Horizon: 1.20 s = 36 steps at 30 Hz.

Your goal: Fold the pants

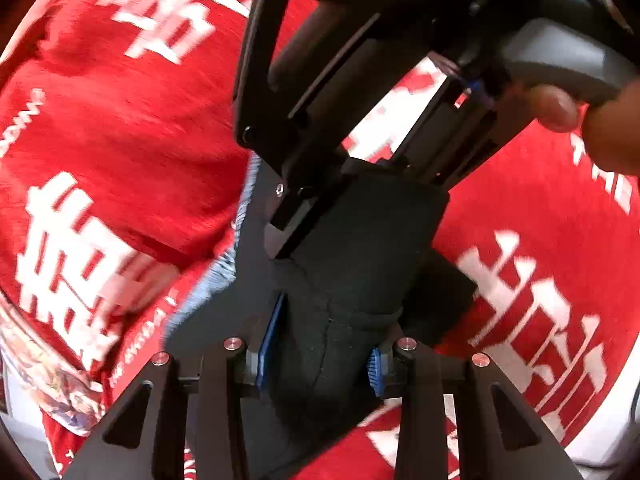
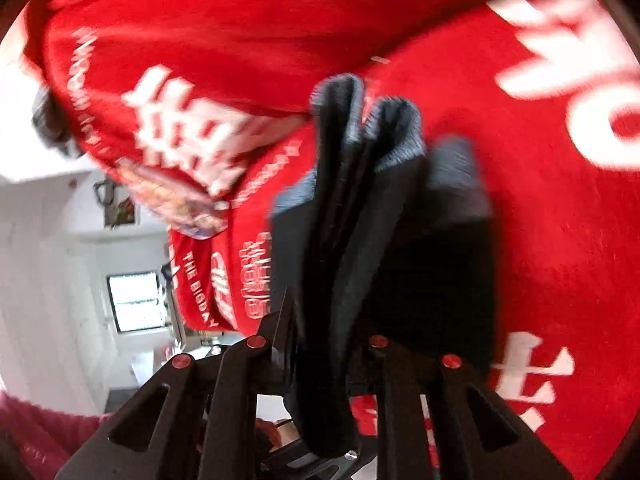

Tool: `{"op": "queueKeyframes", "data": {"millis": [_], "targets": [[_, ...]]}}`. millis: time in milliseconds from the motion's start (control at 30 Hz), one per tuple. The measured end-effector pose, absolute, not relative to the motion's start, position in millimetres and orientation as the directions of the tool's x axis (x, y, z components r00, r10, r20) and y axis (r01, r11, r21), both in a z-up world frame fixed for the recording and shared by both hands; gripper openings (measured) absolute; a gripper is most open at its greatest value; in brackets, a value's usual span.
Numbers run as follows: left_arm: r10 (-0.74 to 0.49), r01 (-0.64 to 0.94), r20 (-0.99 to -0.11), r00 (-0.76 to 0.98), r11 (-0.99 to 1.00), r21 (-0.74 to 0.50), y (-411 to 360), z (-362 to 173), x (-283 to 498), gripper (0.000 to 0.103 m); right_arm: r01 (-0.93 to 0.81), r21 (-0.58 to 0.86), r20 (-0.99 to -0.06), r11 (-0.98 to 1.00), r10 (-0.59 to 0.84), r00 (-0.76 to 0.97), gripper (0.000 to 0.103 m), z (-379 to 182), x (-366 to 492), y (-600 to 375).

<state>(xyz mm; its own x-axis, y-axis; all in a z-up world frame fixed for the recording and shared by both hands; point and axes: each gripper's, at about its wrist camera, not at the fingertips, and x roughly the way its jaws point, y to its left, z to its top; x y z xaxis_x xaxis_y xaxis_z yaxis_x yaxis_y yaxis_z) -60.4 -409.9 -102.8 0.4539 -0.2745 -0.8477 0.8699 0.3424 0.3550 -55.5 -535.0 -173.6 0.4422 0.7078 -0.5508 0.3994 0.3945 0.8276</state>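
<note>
The black pants (image 1: 344,264) hang bunched in the air above a red cloth with white characters (image 1: 120,120). My left gripper (image 1: 320,356) is shut on a thick fold of the pants, its blue pads pressing both sides. My right gripper (image 1: 360,92) shows in the left wrist view just above, also holding the pants. In the right wrist view the right gripper (image 2: 320,360) is shut on the black pants (image 2: 360,220), whose folded layers with grey edges stand up before the camera. The view is blurred.
The red cloth (image 2: 540,200) fills most of both views and is rumpled at the left. A person's thumb (image 1: 556,108) rests on the right gripper's handle. A white room with a window (image 2: 136,300) shows at the lower left of the right wrist view.
</note>
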Motion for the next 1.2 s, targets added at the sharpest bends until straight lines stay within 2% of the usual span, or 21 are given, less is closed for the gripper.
{"op": "queueKeyframes", "data": {"millis": [100,167,200,300,400,500,600,700,800,933,1000,1100,1200], "targets": [[-0.257,0.867,-0.843,0.472,0.307,0.392,-408.2,-118.8,-68.8,0.037,0.428,0.836,-0.528,0.342,0.713,0.461,0.021,-200.4,-66.0,-534.6],[-0.254,0.868,-0.844,0.473,0.297,0.397,-404.4,-120.2,-70.8,0.048,0.436,0.836,-0.526,0.331,0.708,0.470,0.023,-206.1,-69.4,-534.0],[-0.253,0.871,-0.848,0.466,0.301,0.388,-402.6,-118.7,-69.7,0.052,0.443,0.832,-0.532,0.334,0.704,0.470,0.024,-206.9,-71.4,-534.2],[-0.256,0.901,-0.891,0.376,0.324,0.287,-392.9,-107.8,-55.2,0.054,0.469,0.808,-0.567,0.357,0.687,0.454,0.028,-202.8,-73.7,-535.6],[-0.263,0.904,-0.908,0.327,0.368,0.219,-375.4,-89.3,-42.4,0.074,0.478,0.767,-0.628,0.427,0.652,0.425,0.030,-189.1,-80.8,-537.6],[-0.286,0.897,-0.910,0.300,0.410,0.167,-354.9,-70.8,-33.4,0.074,0.503,0.720,-0.684,0.478,0.609,0.400,0.031,-178.3,-88.6,-535.5],[-0.281,0.868,-0.901,0.332,0.465,0.175,-335.9,-57.9,-20.2,0.074,0.549,0.612,-0.784,0.570,0.529,0.325,0.031,-174.1,-97.3,-532.1],[-0.234,0.812,-0.920,0.316,0.568,0.135,-316.1,-57.8,13.5,0.074,0.574,0.577,-0.813,0.581,0.478,0.332,0.031,-164.5,-106.5,-529.9],[-0.152,0.728,-0.949,0.277,0.677,0.104,-297.1,-72.2,46.6,0.074,0.562,0.500,-0.866,0.659,0.370,0.335,0.031,-141.6,-109.3,-523.0],[-0.077,0.636,-0.969,0.234,0.766,0.093,-274.2,-94.2,71.8,0.074,0.486,0.498,-0.861,0.718,0.340,0.380,0.031,-112.1,-100.2,-500.6],[-0.020,0.622,-0.988,0.150,0.779,0.079,-266.6,-116.2,73.7,0.074,0.447,0.489,-0.864,0.749,0.345,0.367,0.031,-109.6,-92.1,-486.2],[-0.024,0.594,-0.997,0.074,0.804,0.025,-257.9,-132.9,70.0,0.075,0.454,0.467,-0.881,0.759,0.358,0.309,0.031,-123.3,-82.2,-470.6],[-0.038,0.586,-0.997,0.074,0.810,0.013,-254.3,-132.8,67.4,0.075,0.491,0.445,-0.895,0.749,0.357,0.266,0.031,-141.3,-84.7,-464.5]]}}
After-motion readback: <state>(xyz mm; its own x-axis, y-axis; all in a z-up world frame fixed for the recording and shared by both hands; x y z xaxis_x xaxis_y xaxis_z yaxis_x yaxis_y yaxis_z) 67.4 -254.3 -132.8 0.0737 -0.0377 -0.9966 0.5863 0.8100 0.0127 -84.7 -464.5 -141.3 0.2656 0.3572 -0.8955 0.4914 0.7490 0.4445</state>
